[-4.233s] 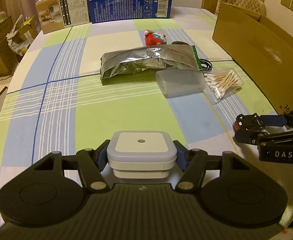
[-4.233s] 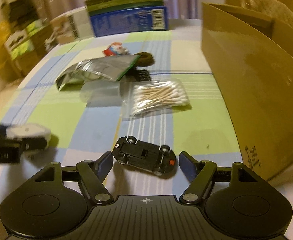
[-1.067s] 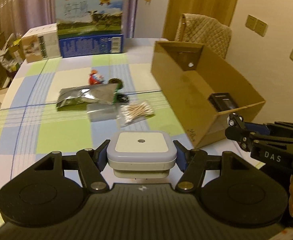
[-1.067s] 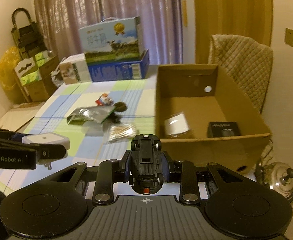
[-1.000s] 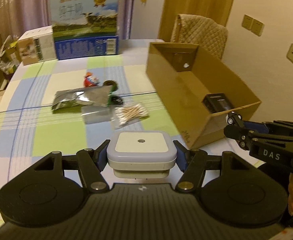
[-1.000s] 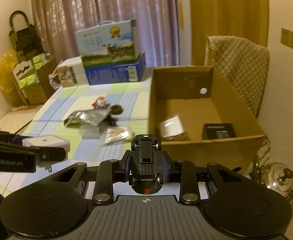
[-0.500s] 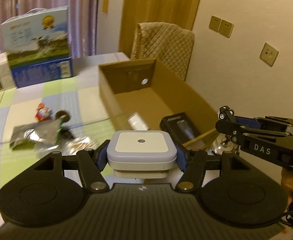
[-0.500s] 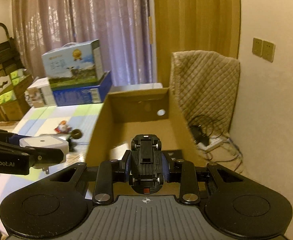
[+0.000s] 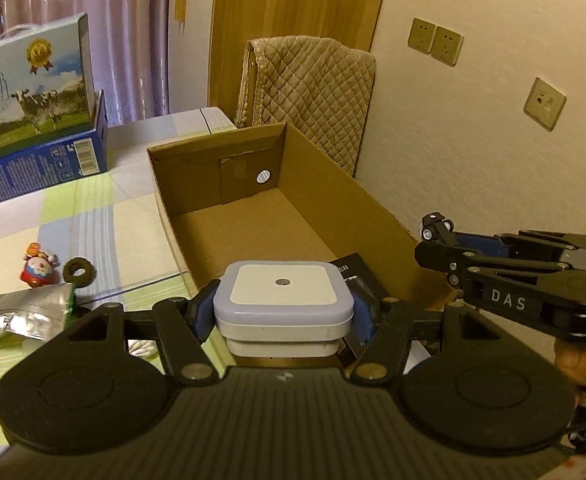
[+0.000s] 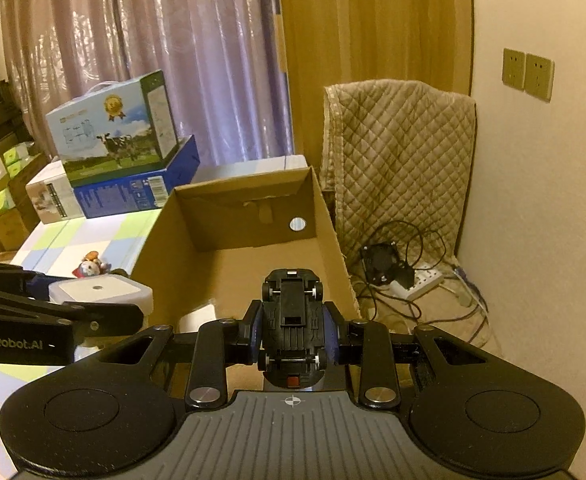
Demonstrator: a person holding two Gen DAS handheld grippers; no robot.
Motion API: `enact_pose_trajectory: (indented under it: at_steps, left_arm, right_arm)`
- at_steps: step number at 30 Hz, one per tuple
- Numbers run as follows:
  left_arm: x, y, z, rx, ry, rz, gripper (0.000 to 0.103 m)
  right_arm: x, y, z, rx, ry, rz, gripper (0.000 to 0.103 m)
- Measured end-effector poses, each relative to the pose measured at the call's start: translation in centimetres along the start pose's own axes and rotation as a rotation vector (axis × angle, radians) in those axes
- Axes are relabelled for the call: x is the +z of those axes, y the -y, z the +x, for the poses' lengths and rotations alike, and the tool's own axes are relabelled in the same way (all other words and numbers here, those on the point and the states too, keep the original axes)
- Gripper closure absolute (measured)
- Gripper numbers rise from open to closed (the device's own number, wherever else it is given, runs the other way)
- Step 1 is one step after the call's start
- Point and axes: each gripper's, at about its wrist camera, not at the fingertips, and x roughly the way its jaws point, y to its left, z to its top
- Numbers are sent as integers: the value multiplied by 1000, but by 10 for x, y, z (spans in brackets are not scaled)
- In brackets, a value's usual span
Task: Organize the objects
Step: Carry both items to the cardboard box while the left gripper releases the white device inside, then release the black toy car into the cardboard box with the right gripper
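The task is somewhere in the middle, as far as I can judge. The left gripper [image 9: 283, 312] has its jaws clamped on a square white night light [image 9: 283, 298], and it is held in the air above the near end of the open cardboard box [image 9: 325, 168]. The right gripper [image 10: 292, 334] has its jaws closed on a small black toy car [image 10: 292, 320], which is turned with its underside up, and it also is above the box opening, just beside the left one. Inside the box a flat black item [image 9: 351, 270] lies near the front wall, and in the right wrist view a pale object [image 10: 199, 318] shows on the box floor, but I cannot tell what it is. So some things seem to be already put away, and the two held things are not yet released. On the desk [image 9: 133, 232] several objects are left outside the box: a silver foil pouch [image 9: 25, 318], a small red and white figure [image 9: 37, 268], a dark ring [image 9: 78, 268], and something white [image 9: 143, 347] that is mostly hidden behind the left gripper. I think the next step is to lower both objects into the box and open the jaws, and then to collect the rest from the desk.
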Motion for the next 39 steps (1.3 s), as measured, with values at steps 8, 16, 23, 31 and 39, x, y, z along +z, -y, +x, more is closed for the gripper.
enact_pose_trajectory:
  at_steps: [8, 16, 23, 31, 39]
  left_arm:
    - [4, -9, 22, 4, -3, -2, 27]
    - [0, -33, 3, 60, 22, -25, 27]
    - [-13, -53, -16, 96, 36, -58, 27]
    - [-34, -80, -39, 138, 34, -117, 27]
    - [-54, -101, -73, 188, 45, -156, 26]
  right_arm:
    - [-3, 7, 17, 6, -23, 22, 75]
    - [-1, -7, 20, 70, -29, 27, 75]
    - [5, -19, 26, 106, -29, 59, 52]
    - [6, -12, 8, 104, 14, 130, 33]
    - [5, -33, -23, 111, 50, 129, 33]
